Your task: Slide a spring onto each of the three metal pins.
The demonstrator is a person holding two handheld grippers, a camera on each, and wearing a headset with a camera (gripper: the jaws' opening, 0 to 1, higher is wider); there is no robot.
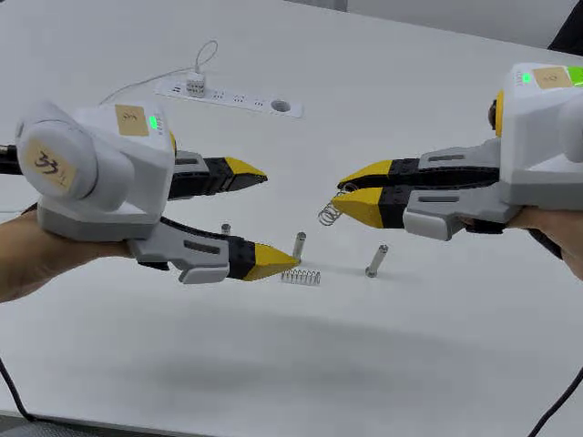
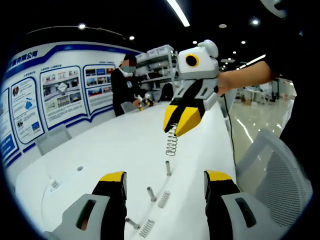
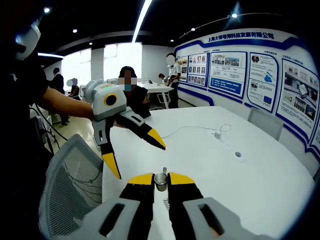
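My right gripper (image 1: 340, 193) is shut on a small coil spring (image 1: 329, 215), which hangs from its yellow tips above the white table (image 1: 383, 346). In the right gripper view the spring (image 3: 160, 176) sits pinched between the tips of that gripper (image 3: 160, 183). Three metal pins stand upright below: one in the middle (image 1: 298, 244), one to the right (image 1: 376, 259), one to the left (image 1: 226, 229). A second spring (image 1: 301, 277) lies flat by the middle pin. My left gripper (image 1: 278, 218) is open with nothing in it, its lower tip beside the middle pin. In the left gripper view the held spring (image 2: 171, 142) dangles over a pin (image 2: 168, 167).
A white power strip (image 1: 228, 96) with a cable lies at the back of the table. A mesh chair (image 2: 280, 170) stands at the table's edge. A person stands far off by the wall panels. Another loose spring (image 2: 145, 228) lies near the closest pin.
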